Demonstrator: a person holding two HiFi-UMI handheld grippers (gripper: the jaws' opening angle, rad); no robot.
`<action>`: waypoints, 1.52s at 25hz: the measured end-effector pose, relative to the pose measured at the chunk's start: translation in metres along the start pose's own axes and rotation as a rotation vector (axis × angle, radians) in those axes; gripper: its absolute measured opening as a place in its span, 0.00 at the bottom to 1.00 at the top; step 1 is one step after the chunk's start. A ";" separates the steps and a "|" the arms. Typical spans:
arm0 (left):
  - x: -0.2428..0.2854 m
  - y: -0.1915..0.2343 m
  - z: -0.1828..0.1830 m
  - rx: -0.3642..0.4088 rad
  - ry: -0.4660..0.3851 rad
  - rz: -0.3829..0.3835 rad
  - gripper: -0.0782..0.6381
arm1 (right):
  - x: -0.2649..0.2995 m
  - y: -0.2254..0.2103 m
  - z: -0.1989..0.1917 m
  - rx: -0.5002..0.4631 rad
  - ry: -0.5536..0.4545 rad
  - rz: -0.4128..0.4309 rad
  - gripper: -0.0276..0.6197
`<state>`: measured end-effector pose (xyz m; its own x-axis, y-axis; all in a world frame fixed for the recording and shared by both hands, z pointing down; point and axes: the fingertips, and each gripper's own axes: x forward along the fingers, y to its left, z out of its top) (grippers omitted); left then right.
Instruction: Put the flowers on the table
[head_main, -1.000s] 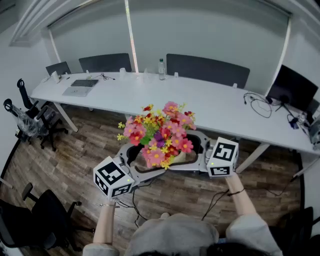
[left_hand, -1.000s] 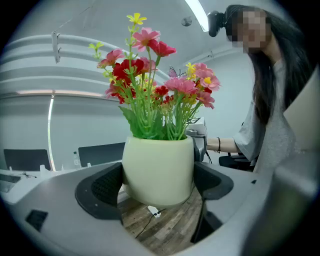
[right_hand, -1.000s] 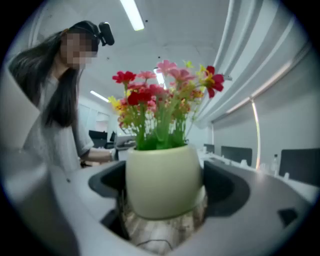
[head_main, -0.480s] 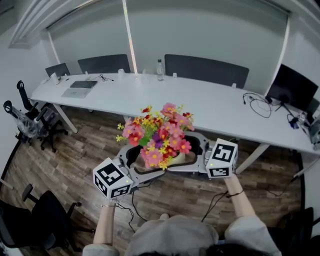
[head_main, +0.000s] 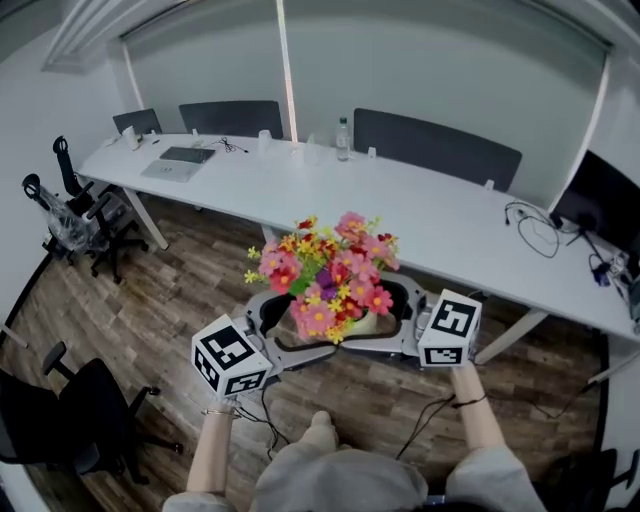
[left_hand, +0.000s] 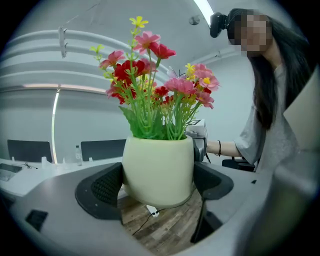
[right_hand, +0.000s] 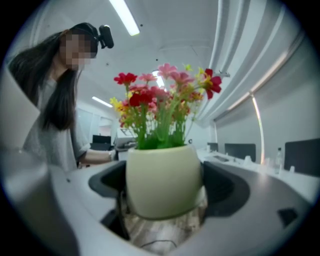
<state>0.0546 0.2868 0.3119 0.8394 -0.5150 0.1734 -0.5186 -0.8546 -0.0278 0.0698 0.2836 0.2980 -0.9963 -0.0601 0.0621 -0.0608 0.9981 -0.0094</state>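
Jaws of the left gripper (left_hand: 158, 187) and the right gripper (right_hand: 162, 187) pinch the cream pot (left_hand: 157, 167) of flowers (head_main: 325, 270) from opposite sides, over the floor on the near side of the white table (head_main: 430, 225). Squeeze evenly, hold the pot upright, and lower it on the seemingly bare stretch ahead.

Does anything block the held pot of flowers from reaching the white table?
Nothing visible does. The left gripper and right gripper clamp the pot of flowers above the wooden floor. The table just ahead of it is bare, and the bottle stands near its far edge.
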 end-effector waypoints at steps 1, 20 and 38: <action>0.004 0.002 0.000 0.001 0.006 0.007 0.73 | -0.002 -0.004 -0.001 0.000 0.004 0.007 0.76; 0.027 0.136 0.007 0.018 -0.029 0.036 0.73 | 0.054 -0.128 0.010 -0.016 0.013 0.028 0.76; 0.067 0.225 -0.005 0.010 -0.008 -0.061 0.73 | 0.075 -0.223 -0.006 0.029 0.017 -0.064 0.76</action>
<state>-0.0069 0.0599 0.3227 0.8707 -0.4626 0.1669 -0.4649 -0.8850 -0.0278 0.0089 0.0570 0.3107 -0.9891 -0.1232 0.0805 -0.1263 0.9914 -0.0337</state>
